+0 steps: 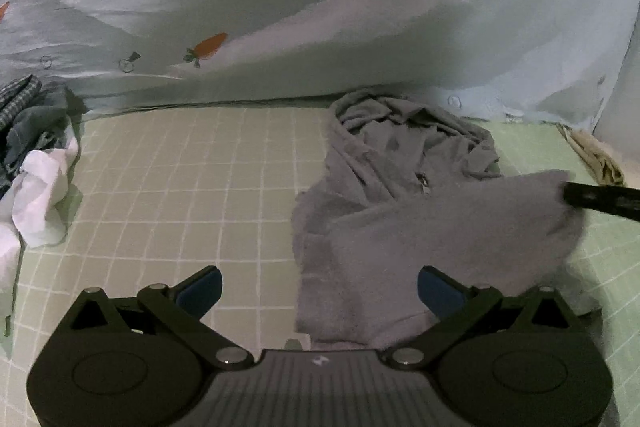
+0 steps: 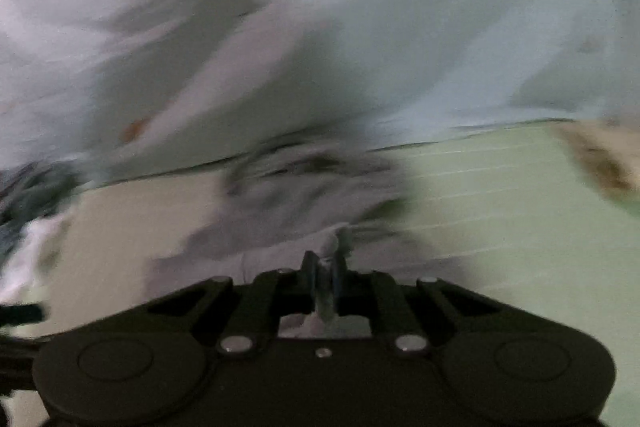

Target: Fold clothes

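Now right tongs [image 2: 325, 277] pinch the grey hoodie [image 1: 400, 195]; left tongs [image 1: 320, 289] gape wide, empty.

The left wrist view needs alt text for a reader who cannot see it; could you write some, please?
A grey hoodie lies crumpled on a green checked mat, one corner pinched by the right tongs. The open left tongs hover at its near edge; a clothes pile sits far left.

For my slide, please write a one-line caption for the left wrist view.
Open left gripper hovers over a grey garment on the green grid sheet, while the right gripper pinches its far corner.
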`<act>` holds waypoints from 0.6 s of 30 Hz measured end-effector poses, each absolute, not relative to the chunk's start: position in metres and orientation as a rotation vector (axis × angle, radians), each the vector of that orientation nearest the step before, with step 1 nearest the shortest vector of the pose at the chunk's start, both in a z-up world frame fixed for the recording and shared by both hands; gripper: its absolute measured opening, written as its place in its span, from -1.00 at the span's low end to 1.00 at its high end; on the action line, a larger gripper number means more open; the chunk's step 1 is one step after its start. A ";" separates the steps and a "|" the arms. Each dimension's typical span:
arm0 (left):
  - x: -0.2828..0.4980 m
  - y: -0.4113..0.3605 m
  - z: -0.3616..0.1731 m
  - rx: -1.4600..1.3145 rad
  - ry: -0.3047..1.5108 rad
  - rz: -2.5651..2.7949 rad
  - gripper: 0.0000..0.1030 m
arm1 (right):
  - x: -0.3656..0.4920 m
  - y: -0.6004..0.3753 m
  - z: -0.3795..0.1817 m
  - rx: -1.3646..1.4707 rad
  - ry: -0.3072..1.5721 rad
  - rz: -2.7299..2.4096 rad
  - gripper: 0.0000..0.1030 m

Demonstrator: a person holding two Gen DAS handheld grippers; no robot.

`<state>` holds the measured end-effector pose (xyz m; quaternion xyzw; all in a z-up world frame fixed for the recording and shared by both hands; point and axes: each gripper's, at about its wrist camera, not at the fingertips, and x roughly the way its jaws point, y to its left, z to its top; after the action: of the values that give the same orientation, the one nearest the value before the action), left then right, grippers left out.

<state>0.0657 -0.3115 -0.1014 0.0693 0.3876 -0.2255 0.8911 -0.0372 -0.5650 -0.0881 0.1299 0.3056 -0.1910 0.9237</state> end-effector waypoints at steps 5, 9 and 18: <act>0.068 -0.327 -0.114 0.190 0.847 -0.463 0.99 | -0.058 -0.597 -0.114 0.349 0.751 -0.481 -0.81; 0.067 -0.333 -0.117 0.211 0.856 -0.467 0.99 | -0.064 -0.601 -0.122 0.366 0.768 -0.515 -0.61; 0.072 -0.344 -0.121 0.201 0.890 -0.495 0.99 | -0.062 -0.599 -0.134 0.322 0.831 -0.517 0.92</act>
<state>0.0716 -0.3438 -0.1211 0.0960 0.4253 -0.2363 0.8683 -0.0621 -0.5995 -0.1336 0.1538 0.3974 -0.2473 0.8702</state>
